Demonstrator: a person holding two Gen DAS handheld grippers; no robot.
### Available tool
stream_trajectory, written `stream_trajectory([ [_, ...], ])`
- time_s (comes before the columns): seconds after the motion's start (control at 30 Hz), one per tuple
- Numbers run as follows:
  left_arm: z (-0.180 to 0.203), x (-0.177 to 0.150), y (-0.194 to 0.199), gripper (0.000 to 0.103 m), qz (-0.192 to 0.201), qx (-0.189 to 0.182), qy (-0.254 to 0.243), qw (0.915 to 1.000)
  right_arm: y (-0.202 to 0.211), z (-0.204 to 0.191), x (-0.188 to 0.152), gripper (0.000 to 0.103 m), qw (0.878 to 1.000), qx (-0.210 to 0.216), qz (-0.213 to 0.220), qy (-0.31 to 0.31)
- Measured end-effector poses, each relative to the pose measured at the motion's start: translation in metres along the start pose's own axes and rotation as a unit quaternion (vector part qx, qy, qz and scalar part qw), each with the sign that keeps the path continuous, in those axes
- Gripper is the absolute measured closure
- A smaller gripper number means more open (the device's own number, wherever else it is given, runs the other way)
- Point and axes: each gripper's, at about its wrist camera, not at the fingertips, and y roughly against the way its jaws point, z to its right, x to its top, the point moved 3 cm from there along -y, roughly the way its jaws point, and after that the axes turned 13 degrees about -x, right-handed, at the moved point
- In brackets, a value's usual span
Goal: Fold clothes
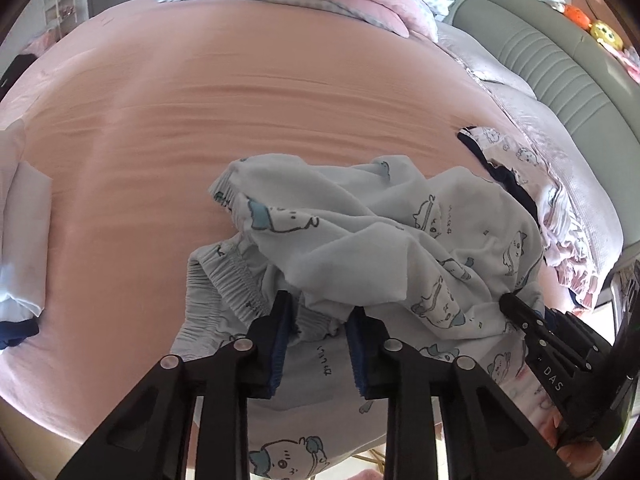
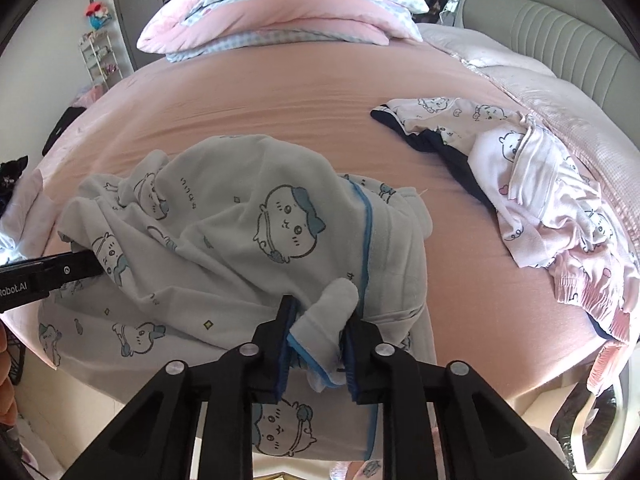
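Observation:
A light blue pajama garment [image 1: 400,240] with cartoon prints lies crumpled on the pink bed sheet [image 1: 240,100], near the bed's front edge. My left gripper [image 1: 318,328] is shut on its gathered elastic waistband. In the right wrist view, my right gripper [image 2: 320,332] is shut on a fold of the same garment [image 2: 240,220], beside a blue piping stripe. Each gripper shows in the other's view: the right gripper [image 1: 506,304] has its tip buried in fabric at the right, and the left gripper [image 2: 86,266] enters the cloth from the left.
A heap of pink-white cartoon pajamas [image 2: 552,208] over a navy garment [image 2: 452,152] lies at the right. A folded pink quilt [image 2: 280,12] sits at the far end, a grey headboard [image 2: 560,40] along the right. Folded white cloth [image 1: 24,220] lies left.

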Motion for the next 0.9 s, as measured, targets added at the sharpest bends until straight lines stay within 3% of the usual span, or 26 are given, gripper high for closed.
stream_trajectory([
  [0.33, -0.004, 0.003, 0.039, 0.085, 0.026, -0.013, 0.01, 0.9995, 0.013, 0.055, 0.008, 0.09, 0.994, -0.033, 0.038, -0.095],
  [0.5, -0.004, -0.005, 0.049, 0.085, 0.025, -0.016, 0.013, 0.9995, 0.006, 0.072, 0.005, 0.09, 0.992, -0.009, 0.005, -0.122],
  [0.7, 0.015, -0.011, 0.066, 0.085, 0.033, -0.023, -0.017, 0.999, 0.005, 0.072, 0.004, 0.09, 0.995, -0.023, 0.001, -0.093],
  [0.9, 0.021, -0.025, 0.051, 0.085, -0.006, -0.012, -0.059, 0.9982, -0.001, 0.071, 0.003, 0.089, 0.997, -0.015, -0.018, -0.075],
])
